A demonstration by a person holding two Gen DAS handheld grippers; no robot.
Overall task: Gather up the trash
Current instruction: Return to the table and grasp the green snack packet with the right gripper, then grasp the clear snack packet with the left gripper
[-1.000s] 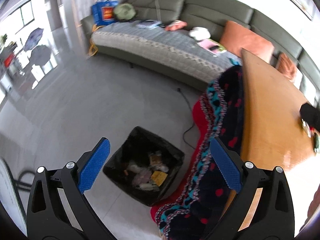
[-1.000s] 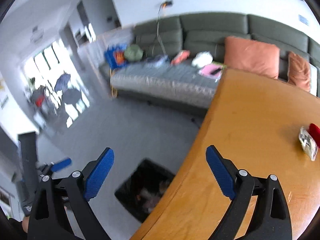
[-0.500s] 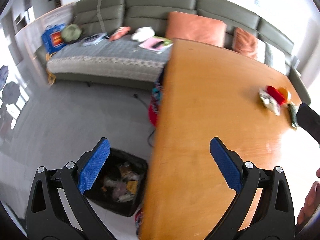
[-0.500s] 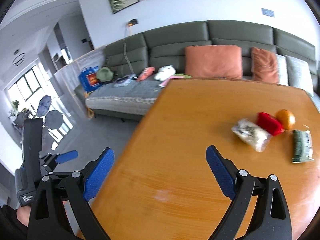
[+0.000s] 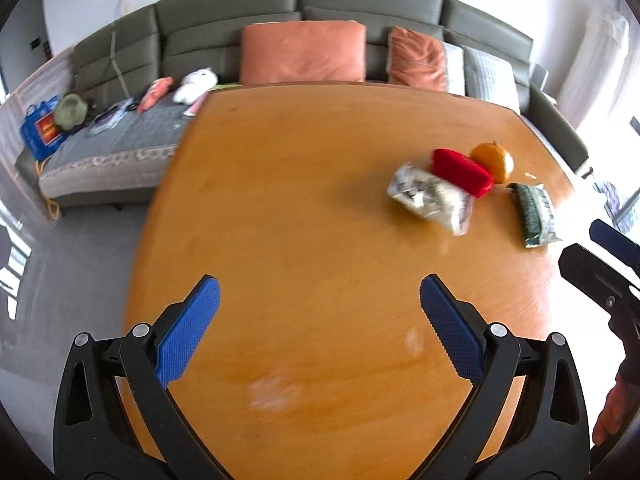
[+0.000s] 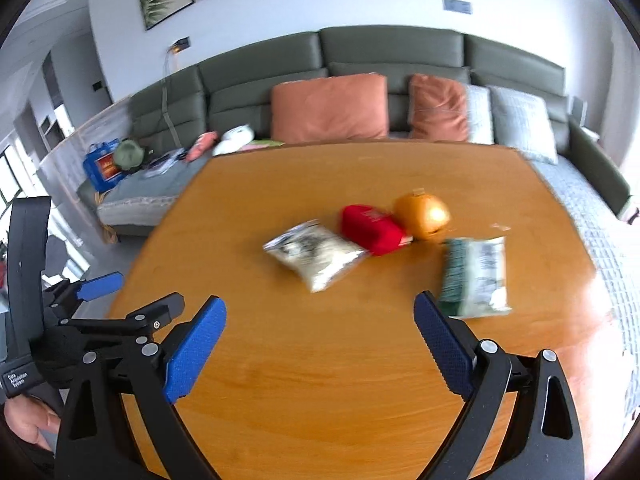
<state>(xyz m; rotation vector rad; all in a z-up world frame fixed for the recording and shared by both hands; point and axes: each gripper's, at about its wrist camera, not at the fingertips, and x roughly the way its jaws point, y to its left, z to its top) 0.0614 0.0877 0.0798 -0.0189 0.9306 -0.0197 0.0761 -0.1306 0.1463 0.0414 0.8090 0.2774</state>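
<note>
With both the left tongs [image 5: 319, 320] and right tongs [image 6: 320, 340] gaping empty, best reach the right ones squarely over the crinkly green-and-white packet [image 6: 476, 278] just ahead of their right finger.

Gaping right tool [image 6: 320, 344] above wooden table [image 6: 320, 400], near green-white packet [image 6: 476, 280].

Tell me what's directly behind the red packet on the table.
An orange sits just behind the red packet, touching or nearly touching it on the wooden table. The packet hides the orange's lower left edge, so actual contact can't be confirmed.
</note>
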